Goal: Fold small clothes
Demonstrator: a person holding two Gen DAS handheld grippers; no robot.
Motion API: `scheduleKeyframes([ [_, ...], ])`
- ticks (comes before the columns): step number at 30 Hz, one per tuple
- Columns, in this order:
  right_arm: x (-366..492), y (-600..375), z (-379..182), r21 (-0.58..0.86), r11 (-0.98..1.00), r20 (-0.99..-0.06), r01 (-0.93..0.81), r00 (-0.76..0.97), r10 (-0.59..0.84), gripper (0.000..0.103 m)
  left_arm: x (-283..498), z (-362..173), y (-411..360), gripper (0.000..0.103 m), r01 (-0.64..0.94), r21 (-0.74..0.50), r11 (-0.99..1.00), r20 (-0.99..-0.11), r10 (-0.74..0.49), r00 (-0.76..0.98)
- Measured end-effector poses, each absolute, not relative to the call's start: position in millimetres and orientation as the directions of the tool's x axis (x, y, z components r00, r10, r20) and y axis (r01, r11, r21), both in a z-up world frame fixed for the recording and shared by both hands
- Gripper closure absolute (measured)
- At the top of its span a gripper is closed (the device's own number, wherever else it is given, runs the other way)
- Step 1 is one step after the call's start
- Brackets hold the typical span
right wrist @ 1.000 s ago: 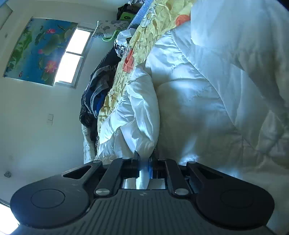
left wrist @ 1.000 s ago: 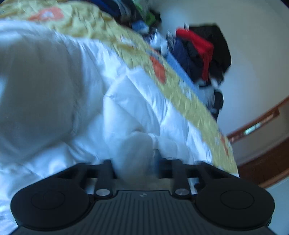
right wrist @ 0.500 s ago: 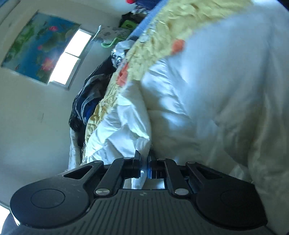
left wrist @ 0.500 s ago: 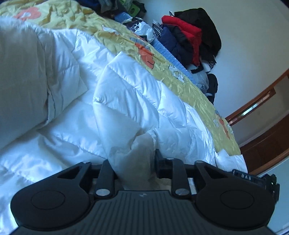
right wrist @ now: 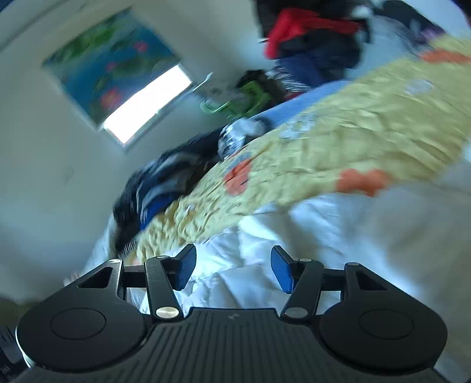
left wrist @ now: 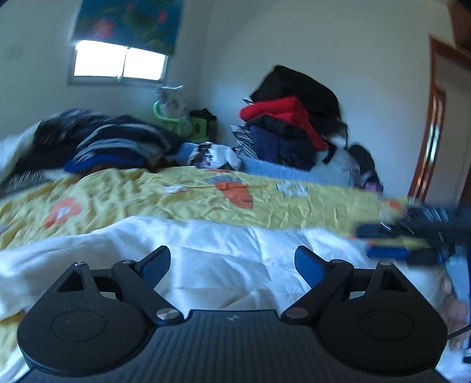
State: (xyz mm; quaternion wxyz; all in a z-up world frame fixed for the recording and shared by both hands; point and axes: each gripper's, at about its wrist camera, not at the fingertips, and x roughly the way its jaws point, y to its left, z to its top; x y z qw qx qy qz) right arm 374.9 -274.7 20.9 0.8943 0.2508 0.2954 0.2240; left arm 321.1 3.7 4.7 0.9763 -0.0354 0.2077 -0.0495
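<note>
Left wrist view
Left gripper (left wrist: 232, 266): spread wide, both blue ribbed pads bare, grasping nothing and touching nothing.
White garment (left wrist: 223, 250): a puffy, quilted white piece with a slight sheen, lying rumpled on the bed just beyond the open fingers; stitched seams divide it into soft panels.
Bedspread (left wrist: 164, 197): yellow, crinkled cloth with orange and white cartoon prints, stretching left to right behind the garment.
Dark clothes pile (left wrist: 100, 144): a low heap of navy, black and striped fabric at the far left of the bed.
Red jacket (left wrist: 279, 113): padded, sitting in a tall stack of dark clothes at the far right, against the wall.
Window (left wrist: 119, 63): bright, on the far wall, under a blue flowered blind (left wrist: 126, 22).
Right gripper (left wrist: 412, 238): seen at the right edge as a blurred dark and blue shape above the garment; from here I cannot tell how it stands.
Door frame (left wrist: 432, 129): reddish wood at the far right.

Right wrist view
Right gripper (right wrist: 234, 269): released, fingers well apart, blue textured pads empty.
White garment (right wrist: 294, 235): directly beyond the fingers, puffy and creased, blurred toward the right.
Bedspread (right wrist: 338, 141): the yellow crinkled cloth runs diagonally across the middle, tilted in this view.
Dark clothes pile (right wrist: 164, 185): left of the bedspread, blurred.
Red jacket (right wrist: 297, 26): at the far top, blurred.
Window (right wrist: 147, 103): a slanted bright strip on the left wall below the blind (right wrist: 109, 59).
</note>
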Motion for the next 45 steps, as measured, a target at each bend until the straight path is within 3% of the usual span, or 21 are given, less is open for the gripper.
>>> scheduleKeyframes([
  [5,426.0,-232.5,0.5,0.503,0.825,-0.534,-0.257,0.658,0.531,0.047,357.9,-33.1,-33.8,0.011,0.100,0.076,0.992,-0.516,-0.046,0.856],
  [8,445.8,-237.5,-22.8,0.525,0.832,-0.597,-0.180,0.619,0.510,0.049,369.0,-47.8,-21.2,0.009,0.118,-0.014,0.993,-0.583,-0.104,0.806],
  [13,449.0,-253.4,-44.7,0.611,0.779,-0.564,-0.145,0.611,0.556,0.066,382.0,-57.3,-12.6,0.002,0.143,-0.076,0.987,-0.631,-0.159,0.760],
  [15,452.5,-258.3,-51.9,0.636,0.762,-0.559,-0.120,0.609,0.563,0.078,384.7,-58.6,-14.4,0.000,0.149,-0.069,0.986,-0.635,-0.159,0.756],
  [17,449.6,-266.7,-51.8,0.675,0.734,-0.554,-0.073,0.607,0.570,0.078,384.7,-57.8,-13.6,0.000,0.151,-0.075,0.986,-0.632,-0.164,0.758],
  [19,431.0,-271.8,-41.6,0.675,0.735,-0.532,-0.068,0.645,0.549,0.069,385.9,-58.0,-10.6,0.000,0.153,-0.091,0.984,-0.626,-0.176,0.760],
  [21,392.4,-278.7,-22.6,0.637,0.760,-0.471,-0.130,0.715,0.517,0.047,384.8,-58.1,-6.2,0.000,0.154,-0.119,0.981,-0.616,-0.195,0.763],
  [23,338.9,-291.9,-3.6,0.578,0.795,-0.380,-0.181,0.803,0.460,0.032,383.1,-57.3,-3.9,0.000,0.152,-0.135,0.979,-0.609,-0.203,0.766],
  [26,277.6,-320.4,10.8,0.518,0.835,-0.271,-0.185,0.891,0.365,0.018,382.3,-57.1,-4.6,0.000,0.150,-0.134,0.980,-0.609,-0.201,0.768],
  [30,244.1,-356.2,13.4,0.558,0.819,-0.224,-0.133,0.926,0.303,0.017,381.4,-57.1,-5.8,0.000,0.144,-0.125,0.982,-0.608,-0.191,0.770],
  [34,222.3,-382.3,-0.6,0.641,0.765,-0.098,-0.061,0.982,0.160,0.018,380.5,-57.2,-8.7,0.000,0.129,-0.104,0.986,-0.608,-0.166,0.776],
  [36,216.4,-405.7,-15.3,0.721,0.693,-0.059,0.011,0.997,0.046,0.008,379.5,-56.9,-10.0,0.000,0.121,-0.094,0.988,-0.606,-0.153,0.781],
  [40,221.2,-467.8,-47.2,0.893,0.436,-0.107,0.110,0.994,-0.031,0.010,379.0,-56.7,-9.6,0.000,0.117,-0.095,0.989,-0.604,-0.150,0.783],
  [43,226.1,-508.3,-54.8,0.910,0.371,-0.142,0.188,0.979,-0.149,0.010,379.2,-56.6,-10.2,0.000,0.111,-0.089,0.990,-0.603,-0.142,0.785],
  [45,244.3,-536.9,-64.6,0.942,0.270,-0.172,0.200,0.977,-0.125,0.010,378.9,-56.7,-11.2,0.000,0.106,-0.084,0.991,-0.601,-0.136,0.787],
])
